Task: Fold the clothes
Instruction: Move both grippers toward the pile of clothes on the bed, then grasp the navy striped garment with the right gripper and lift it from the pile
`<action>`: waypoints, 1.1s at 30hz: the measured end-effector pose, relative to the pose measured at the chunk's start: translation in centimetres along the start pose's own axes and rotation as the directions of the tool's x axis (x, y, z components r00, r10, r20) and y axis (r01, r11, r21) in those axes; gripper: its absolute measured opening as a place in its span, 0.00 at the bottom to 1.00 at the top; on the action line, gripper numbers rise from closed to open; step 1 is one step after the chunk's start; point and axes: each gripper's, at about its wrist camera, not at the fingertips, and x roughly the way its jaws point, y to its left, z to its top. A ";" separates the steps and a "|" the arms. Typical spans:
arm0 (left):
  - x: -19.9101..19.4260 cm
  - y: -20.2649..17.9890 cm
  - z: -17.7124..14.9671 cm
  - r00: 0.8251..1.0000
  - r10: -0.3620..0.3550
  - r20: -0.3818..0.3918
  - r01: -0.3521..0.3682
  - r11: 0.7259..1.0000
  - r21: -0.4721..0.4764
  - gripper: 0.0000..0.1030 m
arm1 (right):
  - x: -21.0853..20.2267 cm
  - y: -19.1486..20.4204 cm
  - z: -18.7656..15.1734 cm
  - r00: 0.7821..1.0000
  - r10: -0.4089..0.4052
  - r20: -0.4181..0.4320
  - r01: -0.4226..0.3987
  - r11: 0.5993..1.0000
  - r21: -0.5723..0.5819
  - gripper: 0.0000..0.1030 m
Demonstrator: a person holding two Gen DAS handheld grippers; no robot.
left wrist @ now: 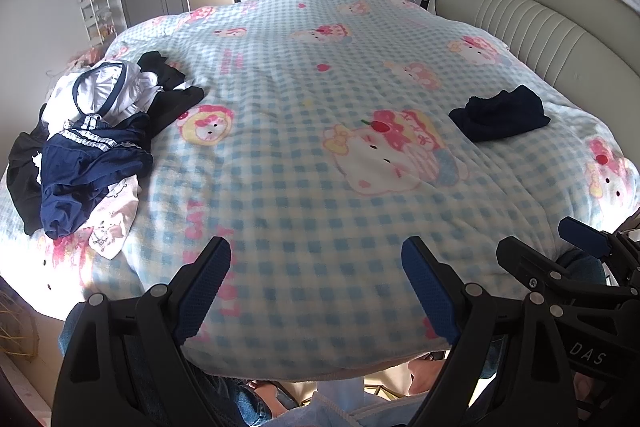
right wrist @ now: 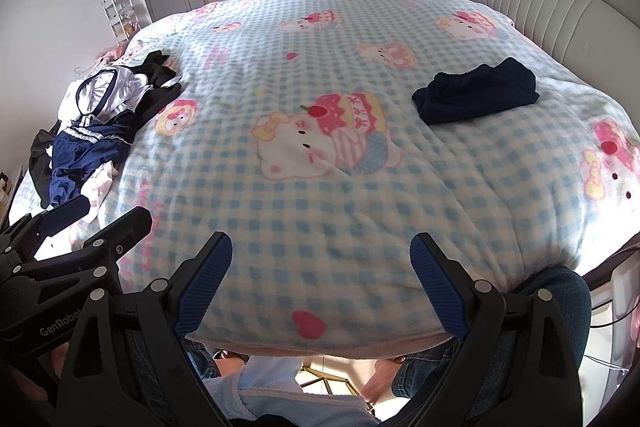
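checked bed (left wrist: 304, 211), clothes pile (left wrist: 92, 143), folded garment (left wrist: 500, 119)

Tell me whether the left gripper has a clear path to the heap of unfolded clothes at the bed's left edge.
Probably yes. The left gripper is open and empty, and only bare checked blanket separates it from the clothes heap.

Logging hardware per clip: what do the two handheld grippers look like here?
Both grippers are matte black plastic frames with silver rivets and blue textured pads lining the jaws. The right gripper body reads "DAS" in the left view; the left gripper reads "GenRobot", partly cut off, in the right view.
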 end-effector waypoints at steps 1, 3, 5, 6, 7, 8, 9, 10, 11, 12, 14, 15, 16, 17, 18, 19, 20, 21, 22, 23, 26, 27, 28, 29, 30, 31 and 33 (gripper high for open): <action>0.1 0.1 0.0 1.000 -0.007 -0.003 0.007 1.000 -0.006 0.87 | 0.0 -0.1 0.0 1.000 0.003 -0.001 -0.003 1.000 0.002 0.89; 0.3 0.4 0.0 1.000 -0.020 -0.008 0.020 1.000 -0.018 0.87 | -0.1 -0.2 0.0 1.000 0.010 -0.002 -0.010 1.000 0.006 0.89; 0.5 0.7 0.0 0.999 -0.033 -0.014 0.033 0.999 -0.030 0.87 | 0.1 -0.1 0.1 1.000 0.014 -0.011 -0.014 1.000 0.009 0.89; 0.6 0.8 0.0 0.999 -0.040 -0.016 0.039 0.999 -0.037 0.87 | 0.3 0.0 0.1 1.000 0.016 -0.018 -0.016 1.000 0.010 0.89; 0.7 0.9 0.0 0.999 -0.046 -0.019 0.045 0.998 -0.043 0.87 | 0.5 0.0 0.2 1.000 0.018 -0.024 -0.018 1.000 0.012 0.89; 0.8 1.1 0.0 0.998 -0.053 -0.021 0.052 0.997 -0.049 0.87 | 0.5 0.1 0.2 0.999 0.025 -0.021 -0.025 1.000 0.014 0.89; 0.9 1.2 0.0 0.998 -0.060 -0.024 0.058 0.997 -0.055 0.87 | 0.5 0.2 0.2 0.999 0.032 -0.019 -0.032 0.999 0.016 0.89; 0.9 1.5 0.0 0.997 -0.071 -0.026 0.069 0.995 -0.066 0.87 | 0.5 0.2 0.2 0.999 0.039 -0.016 -0.039 0.999 0.017 0.89; 1.0 1.6 0.1 0.996 -0.083 -0.026 0.080 0.994 -0.078 0.87 | 0.4 0.2 0.3 0.999 0.049 -0.017 -0.049 0.999 0.017 0.89; 1.0 1.7 0.3 0.995 -0.094 -0.026 0.091 0.992 -0.091 0.87 | 0.5 0.3 0.4 0.998 0.057 -0.020 -0.056 0.998 0.014 0.89; 1.0 2.3 0.4 0.994 -0.107 -0.024 0.104 0.989 -0.107 0.86 | 0.6 0.6 0.7 0.998 0.067 -0.020 -0.067 0.998 0.005 0.89; 1.1 2.6 0.4 0.993 -0.112 -0.024 0.109 0.988 -0.113 0.87 | 0.6 0.9 0.9 0.998 0.066 -0.019 -0.066 0.998 -0.003 0.89; 1.2 2.9 0.5 0.993 -0.115 -0.023 0.111 0.987 -0.115 0.87 | 0.6 1.1 1.1 0.998 0.065 -0.019 -0.065 0.998 -0.011 0.89; 1.3 3.5 0.6 0.994 -0.110 -0.020 0.107 0.987 -0.120 0.87 | 0.7 1.7 1.5 0.998 0.063 -0.019 -0.064 0.998 -0.029 0.89; 1.4 4.1 0.6 0.994 -0.105 -0.018 0.102 0.987 -0.124 0.87 | 0.8 2.2 1.8 0.998 0.062 -0.018 -0.063 0.997 -0.046 0.89; 1.5 4.6 0.6 0.995 -0.100 -0.015 0.098 0.987 -0.129 0.87 | 1.0 2.6 2.0 0.998 0.068 -0.018 -0.069 0.996 -0.061 0.89; 1.6 5.2 0.7 0.995 -0.096 -0.012 0.093 0.987 -0.133 0.86 | 1.2 3.3 2.2 0.996 0.086 -0.014 -0.087 0.993 -0.081 0.89; 1.7 6.1 0.5 0.996 -0.088 -0.009 0.085 0.985 -0.149 0.86 | 1.5 3.9 2.4 0.995 0.104 -0.011 -0.104 0.990 -0.100 0.90; 1.8 7.0 0.4 0.997 -0.080 -0.007 0.077 0.983 -0.166 0.86 | 1.9 4.5 2.5 0.993 0.116 -0.011 -0.116 0.987 -0.113 0.90; 1.9 7.8 0.3 0.997 -0.072 -0.004 0.070 0.981 -0.182 0.86 | 2.8 5.2 2.7 0.991 0.126 -0.034 -0.129 0.984 -0.123 0.90; 2.2 10.5 -0.1 0.999 -0.047 0.002 0.046 0.972 -0.232 0.86 | 5.0 7.2 3.2 0.983 0.155 -0.098 -0.169 0.974 -0.149 0.90; 2.2 11.7 -0.2 1.000 -0.030 0.009 0.031 0.968 -0.248 0.86 | 5.6 7.9 3.4 0.980 0.166 -0.113 -0.183 0.970 -0.163 0.90; 2.1 13.0 -0.2 1.000 -0.012 0.015 0.016 0.964 -0.264 0.86 | 6.1 9.0 3.8 0.979 0.167 -0.120 -0.187 0.964 -0.189 0.90; 2.0 14.1 -0.2 1.000 0.011 0.016 -0.006 0.961 -0.277 0.86 | 6.4 9.6 4.1 0.979 0.165 -0.120 -0.187 0.961 -0.204 0.90; 2.0 15.7 -0.2 0.999 0.039 0.017 -0.032 0.954 -0.297 0.86 | 6.7 10.7 4.6 0.978 0.169 -0.120 -0.192 0.956 -0.223 0.90; 1.9 17.3 -0.1 0.998 0.068 0.018 -0.059 0.946 -0.318 0.86 | 7.0 11.7 5.1 0.978 0.173 -0.120 -0.198 0.950 -0.242 0.90; 1.6 20.7 -0.5 0.995 0.098 0.025 -0.082 0.926 -0.369 0.86 | 7.7 14.3 6.1 0.975 0.186 -0.118 -0.212 0.936 -0.279 0.90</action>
